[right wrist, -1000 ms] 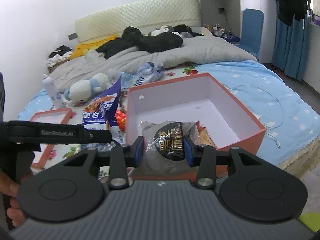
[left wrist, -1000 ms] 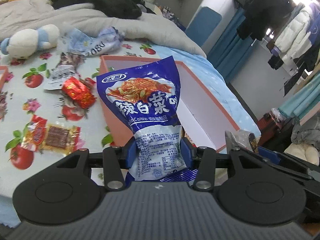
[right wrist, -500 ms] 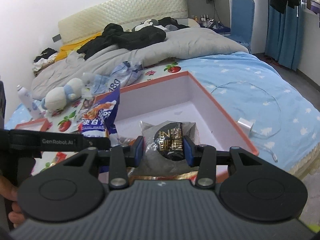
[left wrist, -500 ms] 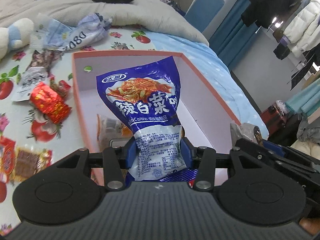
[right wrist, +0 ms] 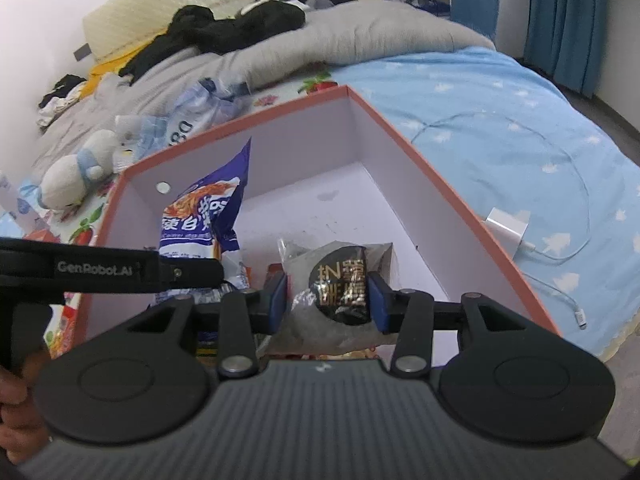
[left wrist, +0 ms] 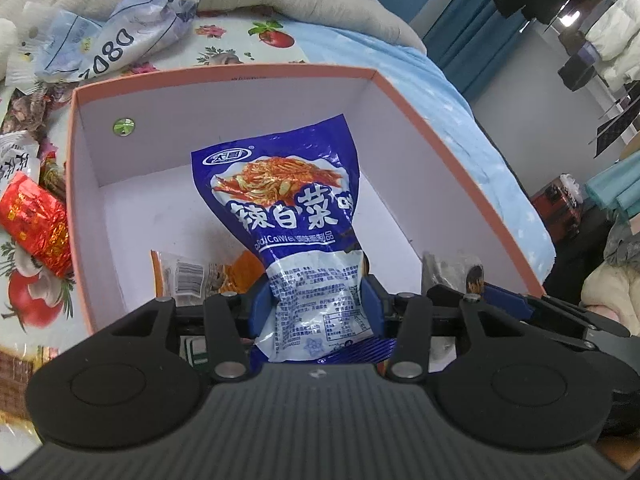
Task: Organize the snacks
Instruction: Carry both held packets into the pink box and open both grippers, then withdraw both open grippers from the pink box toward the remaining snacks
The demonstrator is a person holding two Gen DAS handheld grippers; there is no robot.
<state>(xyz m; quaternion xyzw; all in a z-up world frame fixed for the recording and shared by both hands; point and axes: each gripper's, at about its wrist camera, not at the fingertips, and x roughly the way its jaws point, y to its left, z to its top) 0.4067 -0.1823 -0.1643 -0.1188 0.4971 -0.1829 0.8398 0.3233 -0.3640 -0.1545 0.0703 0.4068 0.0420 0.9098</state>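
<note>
My left gripper (left wrist: 316, 306) is shut on a blue snack bag (left wrist: 292, 208) and holds it upright inside the orange box (left wrist: 224, 74). The blue bag also shows in the right wrist view (right wrist: 204, 216). My right gripper (right wrist: 328, 298) is shut on a grey packet with a black label (right wrist: 340, 280), held over the box's near right part; the box's rim shows here too (right wrist: 440, 184). An orange packet (left wrist: 192, 276) lies on the box floor by the left gripper.
Loose snacks lie left of the box: a red foil pack (left wrist: 34, 224) and a white packet (left wrist: 16, 160). A crumpled plastic bag (left wrist: 116, 36) and a plush toy (right wrist: 76, 168) lie behind it. A white charger with cable (right wrist: 506, 228) lies on the blue sheet to the right.
Both grippers have moved forward and down over the box with their packets still held. The blue bag now hangs inside the box walls.
</note>
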